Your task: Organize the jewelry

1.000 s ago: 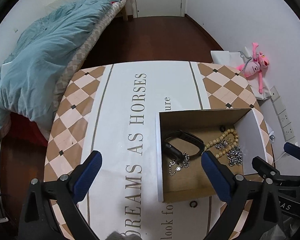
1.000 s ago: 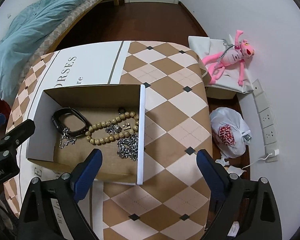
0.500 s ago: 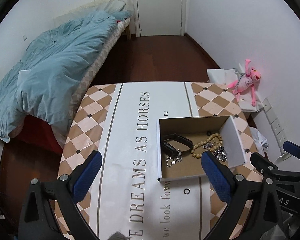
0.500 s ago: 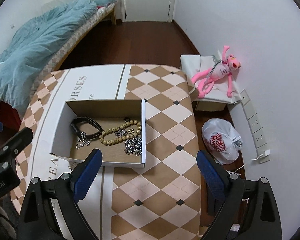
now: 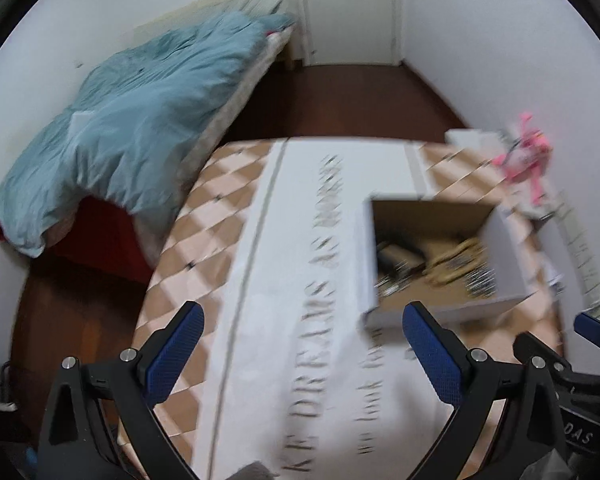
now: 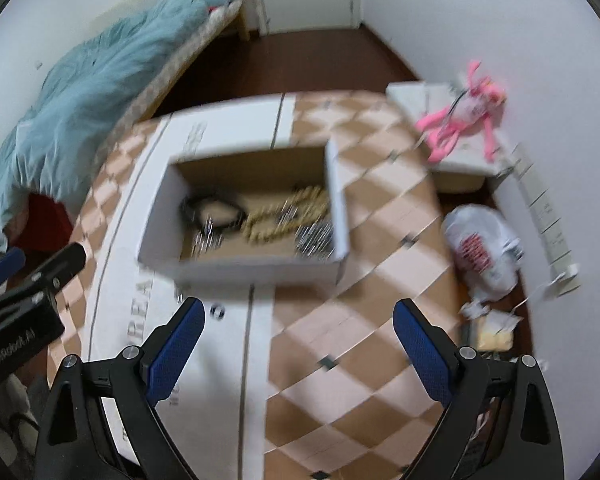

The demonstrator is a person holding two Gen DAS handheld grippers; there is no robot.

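The left tool (image 5: 298,350) hangs above the bench (image 5: 228,216) with its blue pads spread wide and nothing between them. Far left of it is the bed (image 5: 140,120) under a blue quilt; straight ahead lies the white strip of printed cloth. The box (image 5: 508,256) sits ahead and to the right of this tool, its near wall just beyond the right pad in the left view. Inside, blurred, lie a black band (image 6: 212,210), a string of tan beads (image 6: 284,216) and a heap of silver chain (image 6: 314,236), so the jewelry appears to be nearly all gathered there.

One small dark ring (image 6: 218,311) lies on the bench outside the box, just before its near wall. In the right view it sits just beside the left pad of the right tool (image 6: 296,342), which is also wide open and empty. The ring lies ahead and slightly left of that tool, and to the right of the left one; I judge the right tool nearer, though blur makes this uncertain. The box's long axis runs across both views, so a lift over the near wall would likely finish the job.

Further right are a pink toy (image 6: 460,120) and a white bag (image 6: 480,248) on the floor.
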